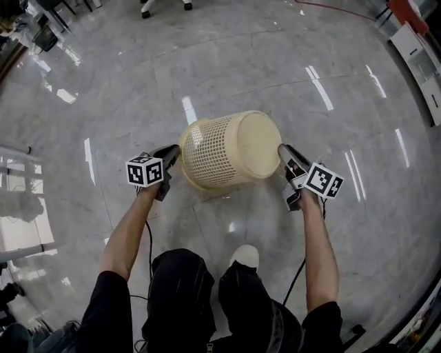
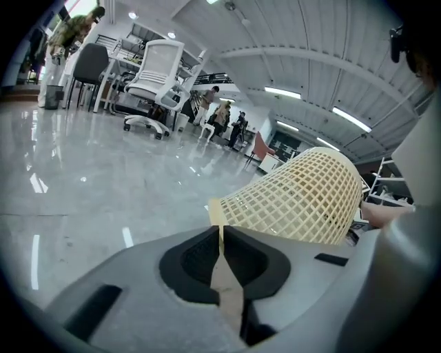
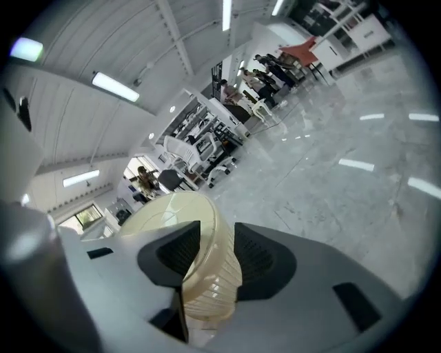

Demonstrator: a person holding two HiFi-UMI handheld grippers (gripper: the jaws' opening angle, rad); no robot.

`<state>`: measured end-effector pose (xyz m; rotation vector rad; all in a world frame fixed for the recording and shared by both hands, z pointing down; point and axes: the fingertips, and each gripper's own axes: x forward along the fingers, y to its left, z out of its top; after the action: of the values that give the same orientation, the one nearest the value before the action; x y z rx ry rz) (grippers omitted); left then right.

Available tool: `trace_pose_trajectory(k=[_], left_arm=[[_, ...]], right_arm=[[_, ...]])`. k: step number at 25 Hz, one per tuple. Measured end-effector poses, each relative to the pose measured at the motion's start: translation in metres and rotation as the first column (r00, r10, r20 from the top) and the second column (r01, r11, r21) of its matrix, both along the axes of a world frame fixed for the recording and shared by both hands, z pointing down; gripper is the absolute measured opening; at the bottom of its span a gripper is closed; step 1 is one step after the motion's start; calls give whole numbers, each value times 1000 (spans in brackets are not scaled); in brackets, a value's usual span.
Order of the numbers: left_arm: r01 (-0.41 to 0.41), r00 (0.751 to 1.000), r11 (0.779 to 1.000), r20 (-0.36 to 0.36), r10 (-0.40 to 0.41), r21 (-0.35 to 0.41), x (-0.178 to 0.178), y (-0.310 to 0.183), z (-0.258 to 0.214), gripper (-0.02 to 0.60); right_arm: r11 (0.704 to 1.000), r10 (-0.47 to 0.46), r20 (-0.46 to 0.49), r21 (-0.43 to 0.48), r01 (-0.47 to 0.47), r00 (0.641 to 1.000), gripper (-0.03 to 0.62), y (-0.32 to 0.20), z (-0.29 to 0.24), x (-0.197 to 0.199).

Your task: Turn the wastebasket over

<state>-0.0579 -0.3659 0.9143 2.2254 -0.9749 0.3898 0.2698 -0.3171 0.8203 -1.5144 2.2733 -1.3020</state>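
A cream lattice wastebasket point(image 1: 220, 153) hangs on its side above the grey floor, between my two grippers. Its solid bottom point(image 1: 258, 143) faces right and up; the open mouth faces left. My left gripper point(image 1: 173, 153) is shut on the thin rim of the mouth; in the left gripper view the jaws point(image 2: 220, 234) pinch that rim, with the mesh wall point(image 2: 303, 196) stretching away to the right. My right gripper point(image 1: 282, 152) is shut on the edge of the bottom; in the right gripper view its jaws point(image 3: 213, 255) clamp the rounded base edge point(image 3: 207, 227).
The person's legs and a white shoe point(image 1: 244, 256) stand just below the basket. A chair base point(image 1: 165, 5) is at the far top, white cabinets point(image 1: 420, 55) at the right. An office chair point(image 2: 155, 65) and several people stand far off.
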Motion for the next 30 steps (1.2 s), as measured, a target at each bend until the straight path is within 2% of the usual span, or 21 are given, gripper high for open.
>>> trace_pose_trajectory(k=[2,3,5,6,7,8,9,13,14,15,16,18,21,23,26,28,30], left_arm=[[12,1000,1000,13,-13,14,-5,-2,-13,25],[20,1000,1000,14,-20,20,-6,-2,-20,25],[45,999,998,10,-45,32,-2,-2,-33,23],[60,998,998,4,-60,36,1,-1,-39,23],[75,997,997,-7,-74,36,6,1,-44,23],[86,996,996,-22,-85,35,11,5,-49,23],[90,996,995,-33,-88,38,18,9,-54,23],[48,999,996,4,-48,77,50,24,-65,21],[31,999,997,7,-31,75,58,27,-65,21],[12,1000,997,8,-13,77,65,30,-66,21],[-5,1000,996,7,5,87,72,32,-67,21],[-32,999,992,-6,33,118,83,36,-73,21],[-96,992,981,-59,108,171,101,45,-86,23],[-142,985,966,-68,160,215,114,52,-94,23],[-190,975,943,-59,214,272,128,60,-101,39],[-223,963,938,-89,254,267,135,67,-99,114],[-250,946,939,-148,289,235,141,71,-99,114]], right_arm=[[1000,-11,-189,-12,9,982,158,2,1,1],[1000,-19,-312,-17,14,950,167,3,0,4],[999,-42,-534,-21,37,845,167,5,-3,10],[999,-52,-602,-23,47,797,166,7,-5,12],[999,-53,-640,-23,49,767,166,8,-8,14],[999,-44,-652,-18,42,757,166,9,-11,17],[999,-29,-641,-6,33,767,166,11,-18,18],[993,22,-472,112,35,881,166,27,-78,3],[989,7,-433,136,57,901,166,33,-92,-6],[986,-23,-422,139,90,906,166,40,-100,-16],[984,-58,-449,125,127,892,166,46,-102,-24],[982,-102,-562,74,173,821,165,56,-95,-26],[983,-141,-656,-6,182,742,118,72,-84,-7],[983,-154,-680,-35,178,717,95,83,-78,5],[983,-174,-681,-76,167,712,78,93,-67,15],[978,-203,-701,-113,174,684,78,100,-54,18],[975,-220,-708,-143,169,671,67,107,-37,22]])
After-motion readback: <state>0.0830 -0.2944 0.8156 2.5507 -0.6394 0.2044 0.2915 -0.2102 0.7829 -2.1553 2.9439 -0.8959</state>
